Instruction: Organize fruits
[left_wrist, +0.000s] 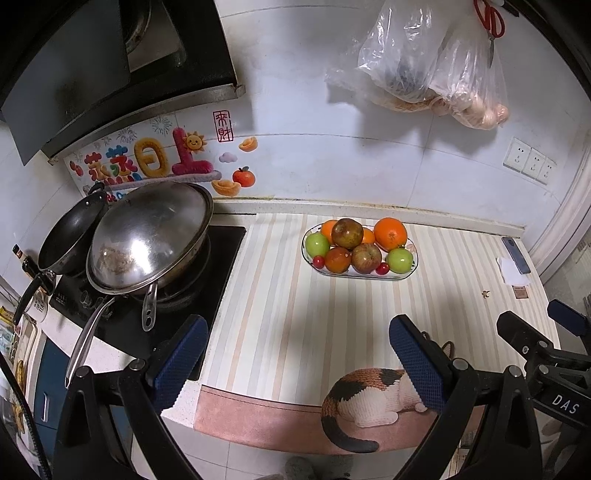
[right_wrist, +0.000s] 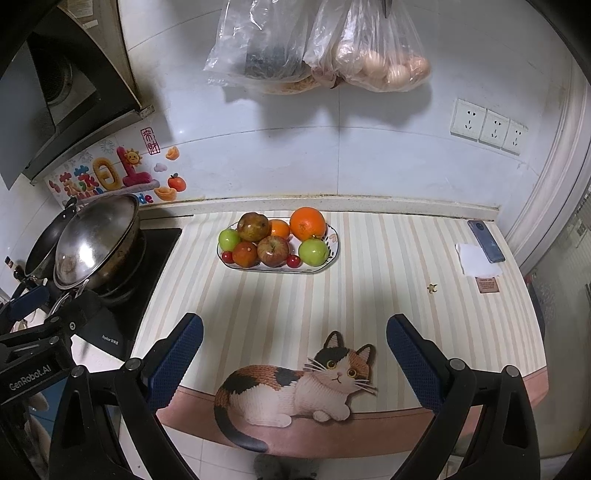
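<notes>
The left black plastic two-finger gripper (left_wrist: 295, 365) has flat blue pads (left_wrist: 181, 360) with a bumpy grid on them. Round silver screws sit on its black arms. The right black plastic two-finger gripper (right_wrist: 295, 363) looks the same, with blue bumpy pads (right_wrist: 413, 363). White letters "DAS" show on one gripper's body and "GenRobot.AI" on the other's.

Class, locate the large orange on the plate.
In the right wrist view, the large orange sits at the plate's back right, behind a green apple, near the wall.
</notes>
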